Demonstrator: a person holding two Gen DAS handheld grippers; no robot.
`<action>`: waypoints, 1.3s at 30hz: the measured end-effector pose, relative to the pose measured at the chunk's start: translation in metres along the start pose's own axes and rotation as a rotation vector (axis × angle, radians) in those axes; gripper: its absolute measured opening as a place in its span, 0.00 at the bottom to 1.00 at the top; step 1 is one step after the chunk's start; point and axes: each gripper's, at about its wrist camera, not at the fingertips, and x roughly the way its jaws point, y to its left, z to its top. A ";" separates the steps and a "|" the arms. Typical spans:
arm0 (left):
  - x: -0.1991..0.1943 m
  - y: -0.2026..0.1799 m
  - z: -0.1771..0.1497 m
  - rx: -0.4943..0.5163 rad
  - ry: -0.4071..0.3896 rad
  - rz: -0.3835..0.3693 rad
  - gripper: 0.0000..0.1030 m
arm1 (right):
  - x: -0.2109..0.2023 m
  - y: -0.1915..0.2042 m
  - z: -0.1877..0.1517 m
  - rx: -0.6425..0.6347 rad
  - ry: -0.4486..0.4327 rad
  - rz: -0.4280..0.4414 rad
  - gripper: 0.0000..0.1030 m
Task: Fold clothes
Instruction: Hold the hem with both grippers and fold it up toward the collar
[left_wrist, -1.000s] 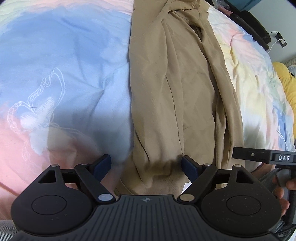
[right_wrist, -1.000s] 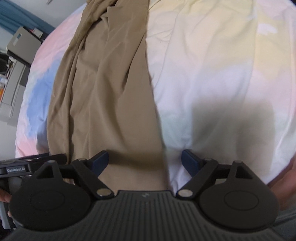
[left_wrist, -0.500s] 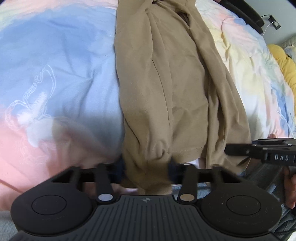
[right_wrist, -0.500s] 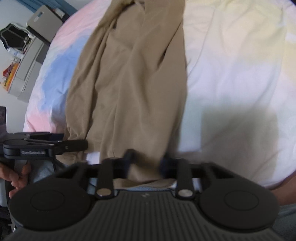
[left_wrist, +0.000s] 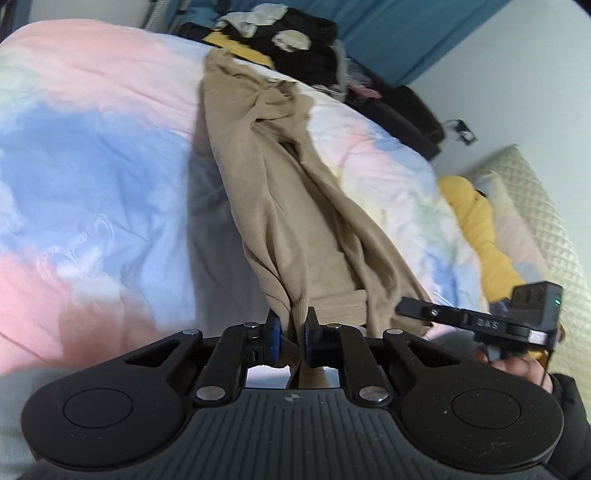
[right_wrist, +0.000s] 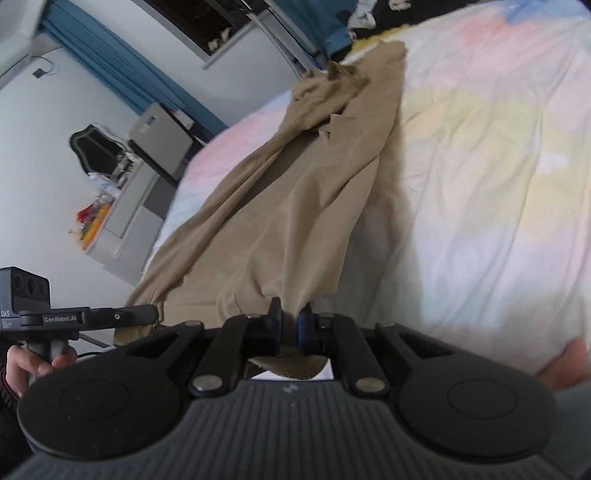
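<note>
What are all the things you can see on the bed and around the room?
tan garment: one, tan, long, stretched along the middle of the bed, near end lifted.
bedspread: one, pastel pink, blue and yellow, under the garment.
yellow cloth: one, yellow, on the bed's right side.
clothes pile: one, mostly black and white, beyond the bed's far end.
curtain: one, blue, on the wall.
mirror: one, dark frame, on the wall.
cabinet: one, grey, beside the bed.
left hand-held gripper: one, black, shut on the garment's near edge.
right hand-held gripper: one, black, shut on the same edge.
</note>
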 end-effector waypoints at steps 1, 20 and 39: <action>-0.006 -0.002 -0.007 0.003 0.007 -0.012 0.13 | -0.008 0.002 -0.004 -0.006 0.004 0.003 0.08; -0.025 -0.001 -0.026 -0.081 -0.049 -0.066 0.13 | -0.045 0.003 -0.034 0.082 -0.007 0.005 0.06; 0.107 0.067 0.149 -0.241 -0.322 -0.007 0.13 | 0.096 -0.084 0.151 0.346 -0.309 -0.007 0.05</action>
